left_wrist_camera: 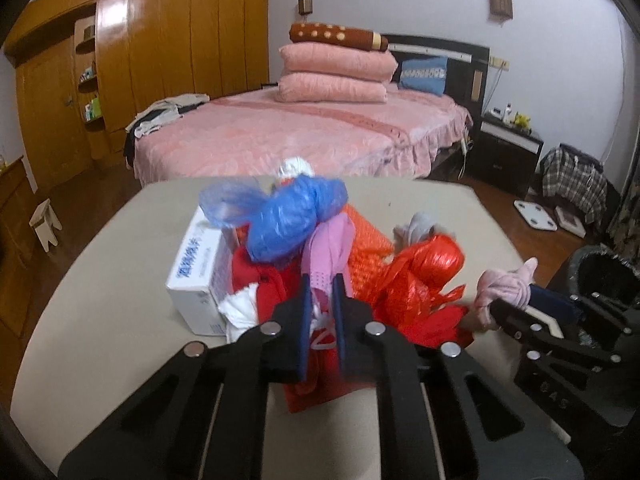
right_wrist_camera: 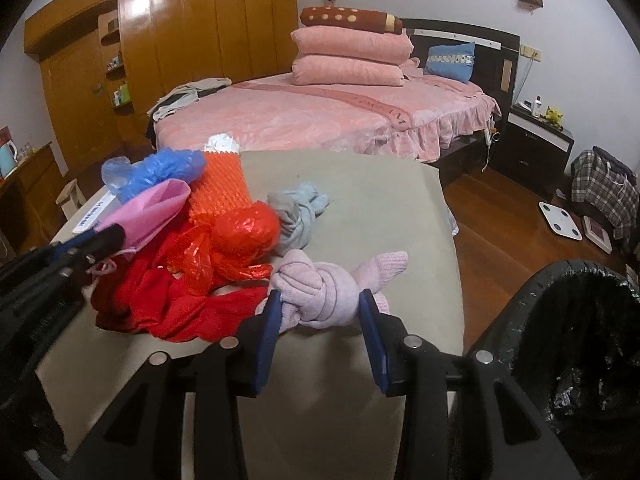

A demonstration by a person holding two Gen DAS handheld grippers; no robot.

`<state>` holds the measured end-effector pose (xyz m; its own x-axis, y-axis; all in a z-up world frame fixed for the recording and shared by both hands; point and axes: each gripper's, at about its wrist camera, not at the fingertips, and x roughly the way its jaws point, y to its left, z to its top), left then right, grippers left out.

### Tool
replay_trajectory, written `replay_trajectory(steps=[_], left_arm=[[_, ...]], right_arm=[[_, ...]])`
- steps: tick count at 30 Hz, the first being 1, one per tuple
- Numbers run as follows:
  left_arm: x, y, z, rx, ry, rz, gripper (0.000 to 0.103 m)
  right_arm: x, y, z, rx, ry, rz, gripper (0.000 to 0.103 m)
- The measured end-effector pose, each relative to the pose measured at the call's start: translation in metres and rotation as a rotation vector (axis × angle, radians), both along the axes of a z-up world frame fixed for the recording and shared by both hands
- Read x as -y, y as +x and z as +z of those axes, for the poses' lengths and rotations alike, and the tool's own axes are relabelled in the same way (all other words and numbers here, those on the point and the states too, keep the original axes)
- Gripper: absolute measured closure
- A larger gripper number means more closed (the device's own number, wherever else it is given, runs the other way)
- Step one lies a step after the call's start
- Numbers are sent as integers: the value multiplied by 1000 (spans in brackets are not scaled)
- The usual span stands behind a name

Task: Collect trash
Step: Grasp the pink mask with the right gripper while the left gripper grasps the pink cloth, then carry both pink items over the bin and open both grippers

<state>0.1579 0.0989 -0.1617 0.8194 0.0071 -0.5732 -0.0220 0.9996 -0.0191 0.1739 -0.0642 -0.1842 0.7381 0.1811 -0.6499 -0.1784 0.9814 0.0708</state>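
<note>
Broadly, the bed [right_wrist_camera: 328, 120] fills the back of the room, and the beige table [right_wrist_camera: 360, 208] stands in front of it with bare top along its right and far sides. Its right edge drops to wood floor [right_wrist_camera: 500, 232], and the black-lined bin [right_wrist_camera: 576, 340] stands just beside that edge, its rim cut off by the right wrist view's border. The trash heap sits on the table's left half: a white box [left_wrist_camera: 196, 276] at the left, partly hidden under a blue bag [left_wrist_camera: 288, 216], a red cloth [right_wrist_camera: 160, 300] spread low in front, an orange mesh sleeve [right_wrist_camera: 218, 192] behind, a red bag [right_wrist_camera: 236, 240] knotted in the middle, and a grey-blue sock [right_wrist_camera: 300, 216] at the heap's right. What caps the sleeve's far end is too blurred to name.

The left gripper [left_wrist_camera: 322, 296] has its jaws pressed nearly together, pinching a pink bag [left_wrist_camera: 328, 256] that rises from between the pads; white cord hangs below the pinch. The right gripper [right_wrist_camera: 320, 316] has its jaws spread moderately, both pads touching the sides of a knotted pink sock [right_wrist_camera: 328, 284] near the table's front right, close to the bin. Whether the sock rests on the table or is lifted is unclear.
</note>
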Motion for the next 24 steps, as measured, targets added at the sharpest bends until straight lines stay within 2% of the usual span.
replay_trajectory(steps=[7, 13, 18, 24], left_arm=[[8, -31, 22, 29, -47, -48, 96], [34, -53, 38, 39, -77, -120, 96], [83, -59, 49, 40, -95, -243, 96], [160, -58, 45, 11, -116, -413, 96]], right_arm=[[8, -14, 21, 28, 36, 16, 64], [38, -36, 53, 59, 72, -1, 64], [90, -62, 69, 68, 48, -81, 63], [166, -93, 64, 46, 4, -249, 63]])
